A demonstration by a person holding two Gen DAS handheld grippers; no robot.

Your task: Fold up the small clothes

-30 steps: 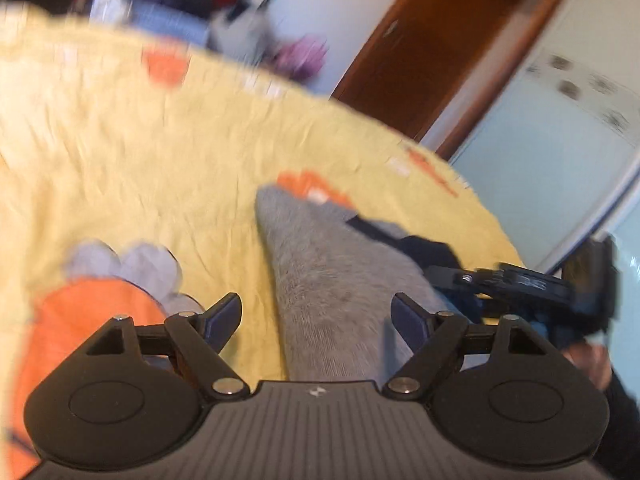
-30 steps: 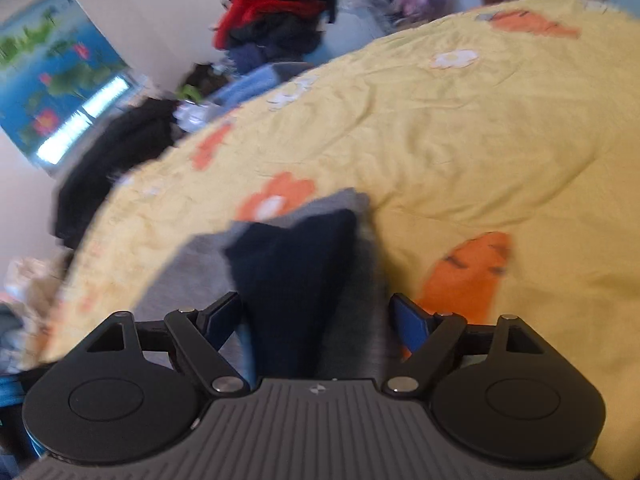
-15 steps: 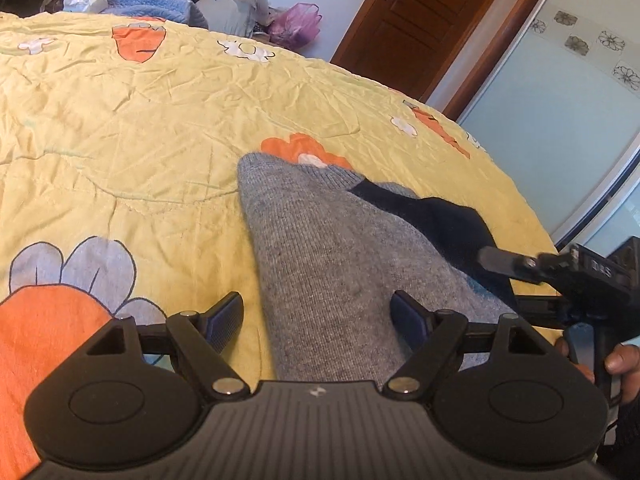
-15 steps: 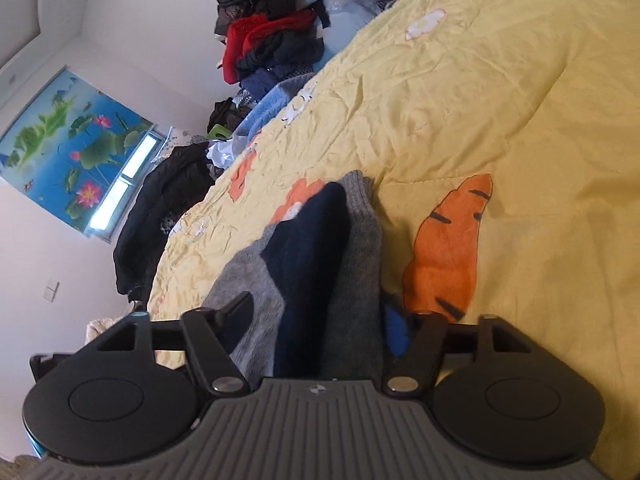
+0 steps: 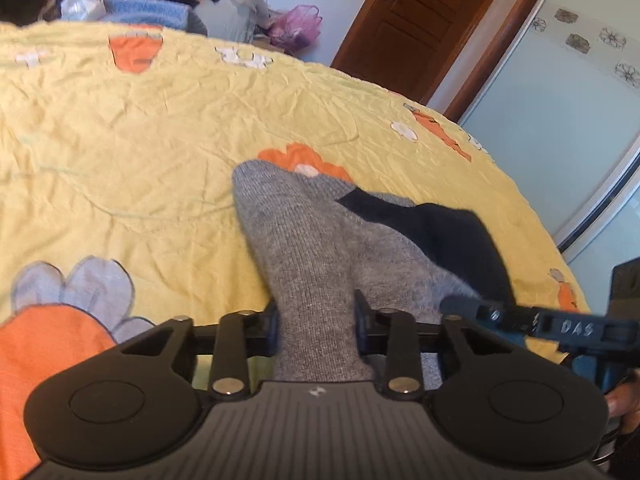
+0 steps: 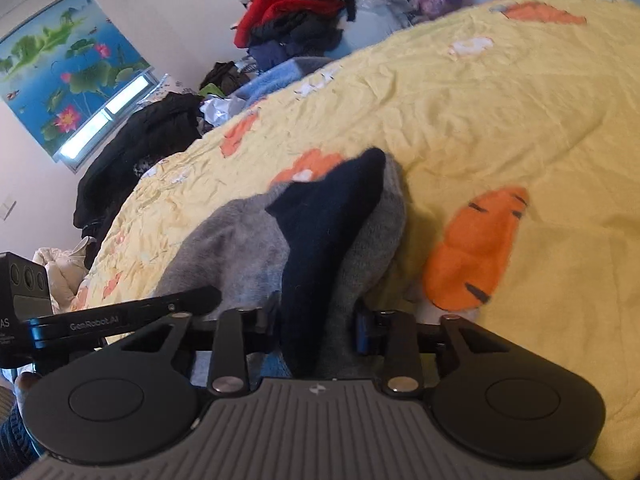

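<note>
Two grey knitted socks lie overlapping on the yellow bedspread (image 5: 140, 140), toes pointing away. The left grey sock (image 5: 300, 240) runs back between the fingers of my left gripper (image 5: 316, 320). Its jaws are closing and the pads press on the sock's near end. The other sock shows a navy part (image 6: 324, 220) over grey (image 6: 372, 248) and passes between the fingers of my right gripper (image 6: 318, 324), whose jaws are also closing with the pads squeezing it. Each view catches the other gripper's finger at its edge: the right one (image 5: 520, 320) and the left one (image 6: 120, 320).
The bedspread (image 6: 500, 100) carries orange carrot and flower prints. A pile of clothes (image 6: 296, 12) stands beyond the bed's far edge. A brown door (image 5: 420, 16) and a pale sliding panel (image 5: 560, 100) lie to the right, and a lotus picture (image 6: 68, 76) hangs on the left wall.
Both grippers' jaws have narrowed from wide apart to pinching the near ends of the socks. The right gripper has shifted sideways a little.
</note>
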